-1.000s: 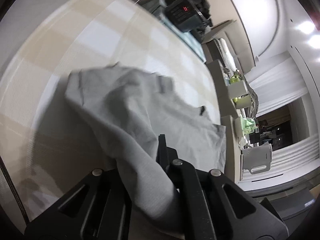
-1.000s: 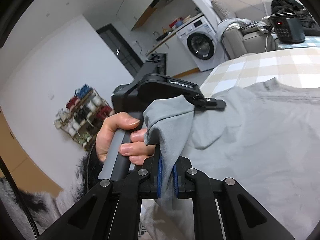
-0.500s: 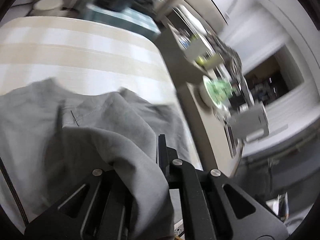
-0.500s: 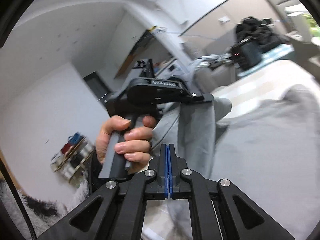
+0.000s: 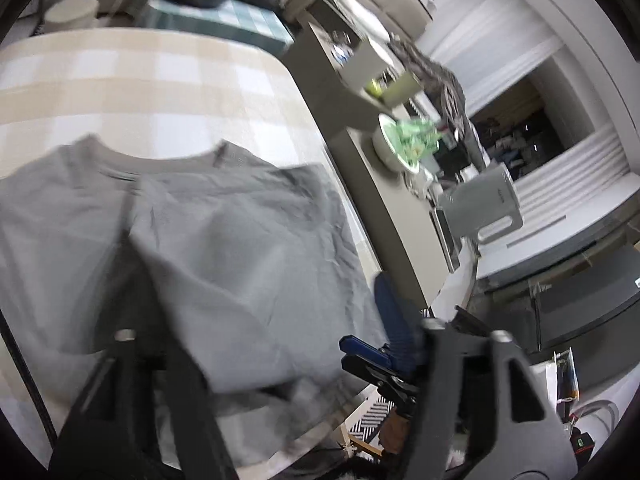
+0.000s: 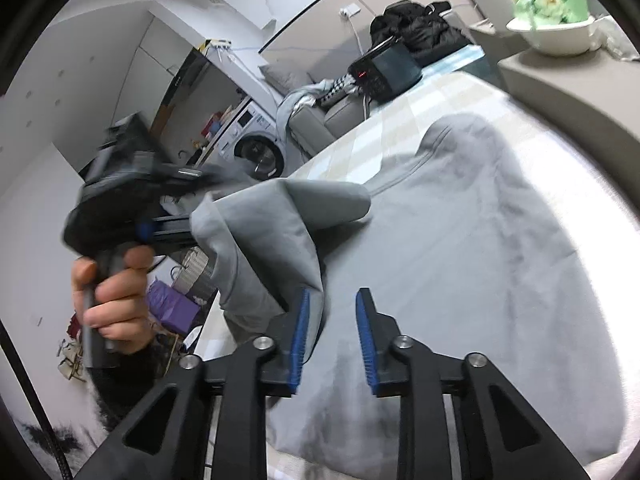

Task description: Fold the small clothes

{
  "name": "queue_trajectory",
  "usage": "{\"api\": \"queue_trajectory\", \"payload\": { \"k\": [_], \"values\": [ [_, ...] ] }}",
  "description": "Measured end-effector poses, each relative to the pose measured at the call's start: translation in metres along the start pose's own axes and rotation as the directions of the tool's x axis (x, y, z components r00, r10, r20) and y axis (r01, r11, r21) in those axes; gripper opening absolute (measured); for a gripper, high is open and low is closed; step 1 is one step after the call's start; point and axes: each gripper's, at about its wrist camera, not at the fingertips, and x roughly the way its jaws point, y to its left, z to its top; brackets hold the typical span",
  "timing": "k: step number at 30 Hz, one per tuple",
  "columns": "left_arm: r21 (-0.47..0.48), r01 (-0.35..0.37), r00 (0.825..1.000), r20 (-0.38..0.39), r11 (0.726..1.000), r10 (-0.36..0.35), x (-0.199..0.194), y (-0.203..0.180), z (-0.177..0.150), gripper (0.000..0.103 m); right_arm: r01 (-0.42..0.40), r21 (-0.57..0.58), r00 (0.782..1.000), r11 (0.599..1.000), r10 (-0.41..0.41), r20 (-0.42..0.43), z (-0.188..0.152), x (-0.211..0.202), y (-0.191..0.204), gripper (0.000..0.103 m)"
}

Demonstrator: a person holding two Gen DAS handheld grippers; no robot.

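A grey T-shirt (image 5: 248, 216) lies on the beige checked table (image 5: 160, 80), neck hole toward the far side, one side folded over its body. My left gripper (image 5: 264, 308) hovers over it with jaws opening. The fold drapes over its left finger, and its blue-padded right finger (image 5: 392, 312) is bare. In the right wrist view the shirt (image 6: 480, 240) fills the table (image 6: 420, 104). My right gripper (image 6: 332, 332) is opening, with the hanging flap beside its left pad (image 6: 300, 336) and nothing pinched. A hand (image 6: 116, 300) holds the left gripper (image 6: 192, 184), from which the flap trails.
A grey counter runs along the table's right edge, carrying a white bowl of green stuff (image 5: 400, 148) and a white appliance (image 5: 480, 208). A black device with red digits (image 6: 384, 68) stands beyond the table's far end. A washing machine (image 6: 256, 152) is further back.
Both grippers were shut on the shirt's fabric and carried it across over the shirt's body. Now both sets of jaws have parted and the flap sags onto the shirt.
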Motion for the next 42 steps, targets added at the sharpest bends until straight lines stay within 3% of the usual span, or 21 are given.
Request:
{"api": "queue_trajectory", "payload": {
  "k": [5,9,12,18,21,26,32,34,37,40,42],
  "values": [
    [-0.049,-0.084,0.993,0.081,0.995,0.087,-0.047,0.046,-0.023,0.067,-0.016,-0.057,0.999,0.998,0.013,-0.039,-0.001,0.018,0.022,0.039],
    [-0.114,-0.073,0.993,0.082,0.991,0.083,-0.055,0.079,-0.034,0.067,-0.05,-0.139,0.996,0.989,0.04,-0.074,-0.002,0.037,0.051,0.045],
    [-0.115,-0.039,0.992,0.116,0.993,0.052,-0.069,0.084,-0.033,0.067,-0.076,-0.214,0.99,0.974,0.048,-0.135,-0.006,0.058,0.075,0.056],
    [-0.079,0.009,0.982,0.186,0.997,0.006,-0.093,0.079,-0.025,0.067,-0.086,-0.252,0.981,0.964,0.039,-0.188,-0.022,0.078,0.093,0.056],
    [-0.109,-0.035,0.978,0.202,0.993,0.056,-0.104,0.093,-0.035,0.067,-0.071,-0.239,0.982,0.968,0.025,-0.188,-0.021,0.082,0.091,0.056],
    [-0.189,-0.087,0.975,0.186,0.978,0.123,-0.116,0.135,-0.078,0.067,-0.045,-0.22,0.983,0.975,0.004,-0.182,-0.018,0.08,0.08,0.056],
    [-0.301,-0.208,0.95,0.165,0.931,0.266,-0.134,0.18,-0.133,0.067,-0.037,-0.212,0.978,0.976,-0.009,-0.208,-0.02,0.088,0.077,0.056],
    [-0.29,-0.252,0.939,0.157,0.923,0.305,-0.137,0.184,-0.148,0.067,-0.033,-0.221,0.976,0.975,-0.015,-0.216,-0.022,0.09,0.079,0.056],
    [-0.238,-0.279,0.938,0.141,0.93,0.318,-0.129,0.177,-0.158,0.067,-0.021,-0.218,0.975,0.976,-0.028,-0.221,-0.024,0.091,0.076,0.056],
    [-0.189,-0.284,0.934,0.166,0.94,0.315,-0.114,0.162,-0.147,0.067,-0.01,-0.205,0.975,0.979,-0.036,-0.218,-0.021,0.094,0.079,0.065],
    [-0.169,-0.259,0.937,0.195,0.951,0.29,-0.102,0.153,-0.127,0.067,-0.016,-0.204,0.976,0.979,-0.029,-0.217,-0.019,0.095,0.081,0.065]
  ]
}}
